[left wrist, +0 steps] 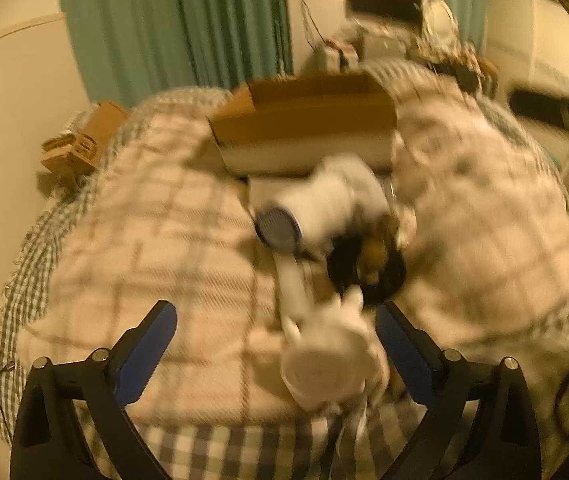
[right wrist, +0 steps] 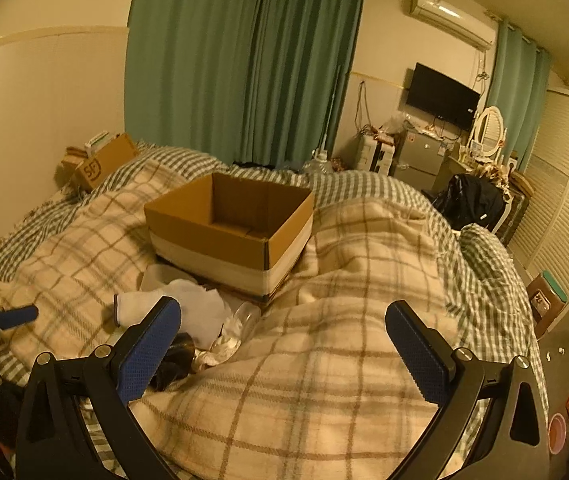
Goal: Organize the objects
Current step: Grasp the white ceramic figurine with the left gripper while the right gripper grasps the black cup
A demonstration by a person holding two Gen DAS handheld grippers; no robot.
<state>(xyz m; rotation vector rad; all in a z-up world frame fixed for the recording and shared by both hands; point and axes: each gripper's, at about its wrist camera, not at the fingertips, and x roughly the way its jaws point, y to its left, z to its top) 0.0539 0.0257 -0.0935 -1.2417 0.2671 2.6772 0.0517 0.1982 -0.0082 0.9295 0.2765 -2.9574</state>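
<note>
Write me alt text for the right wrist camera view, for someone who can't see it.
An open right claw hovers over a plaid blanket on a bed, holding nothing. Ahead sits an open cardboard box that looks empty, with white socks and crumpled items piled before it. Green curtains and a wall television fill the background.

A home bedroom: plaid-blanketed bed (right wrist: 324,360), green curtains (right wrist: 240,60), wall TV (right wrist: 442,96), vanity mirror (right wrist: 489,126).

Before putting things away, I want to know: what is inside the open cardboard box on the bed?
The right wrist view shows bare brown inner walls of the cardboard box and part of its floor. No object is visible inside. The near wall hides the front floor, so that part is unknown.
</note>
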